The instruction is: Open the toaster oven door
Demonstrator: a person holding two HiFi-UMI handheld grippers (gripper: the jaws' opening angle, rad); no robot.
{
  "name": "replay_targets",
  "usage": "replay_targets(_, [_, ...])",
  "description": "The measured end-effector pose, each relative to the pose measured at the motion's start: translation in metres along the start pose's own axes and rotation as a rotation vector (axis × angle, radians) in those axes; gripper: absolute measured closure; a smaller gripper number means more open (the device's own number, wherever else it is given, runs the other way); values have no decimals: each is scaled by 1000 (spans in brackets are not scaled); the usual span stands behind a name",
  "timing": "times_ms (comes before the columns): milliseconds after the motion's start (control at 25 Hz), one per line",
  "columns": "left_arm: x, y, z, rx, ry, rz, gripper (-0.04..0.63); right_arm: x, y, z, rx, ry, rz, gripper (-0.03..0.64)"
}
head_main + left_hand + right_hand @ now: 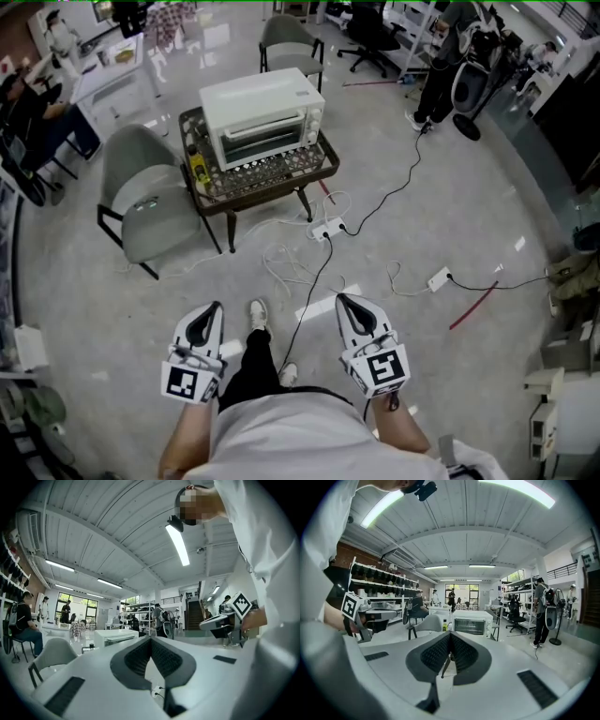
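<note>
Head view: floor cables [281,258], power strip [328,228] before toaster oven [262,117] (chair [150,202] beside).

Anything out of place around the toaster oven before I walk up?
Loose cables and a power strip sprawl on the floor before the table, in the approach path. The toaster oven sits square, door shut.

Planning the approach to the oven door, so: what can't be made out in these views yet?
- Toaster oven: head view, its door handle is too small and far away to tell its shape.
- Control knobs: right gripper view, too small to read.
- Oven's lower front: left gripper view, hidden behind the left tongs' own body.
- Yellow bottle beside the oven: head view, label too small.
</note>
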State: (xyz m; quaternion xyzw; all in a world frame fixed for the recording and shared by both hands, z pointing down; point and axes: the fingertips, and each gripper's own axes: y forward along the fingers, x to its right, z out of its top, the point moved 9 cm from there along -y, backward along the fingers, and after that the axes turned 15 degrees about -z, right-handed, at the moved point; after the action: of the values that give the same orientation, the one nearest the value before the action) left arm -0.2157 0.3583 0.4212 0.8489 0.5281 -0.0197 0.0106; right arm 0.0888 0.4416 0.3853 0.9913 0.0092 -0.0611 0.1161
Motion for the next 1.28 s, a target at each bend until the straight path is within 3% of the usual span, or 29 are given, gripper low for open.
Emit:
replay_targets(160, [-42, 43, -9, 11, -27, -25, 580, 12, 51, 9, -23, -19, -10, 594])
replay_targets(400, [-143, 113, -6, 49, -53, -46, 580, 23, 166, 52, -32, -53, -14, 594])
replay_targets(720, [-241, 194, 12, 55, -64, -158, 580, 19, 279, 101, 5, -52, -23, 594])
replay_targets(1000, [-258, 239, 19, 73, -50, -175, 580, 40, 311, 99, 0, -48, -15, 594])
replay_targets(1280, [-246, 263, 30, 85, -38, -75, 580, 79, 340, 108, 57, -94, 66, 594])
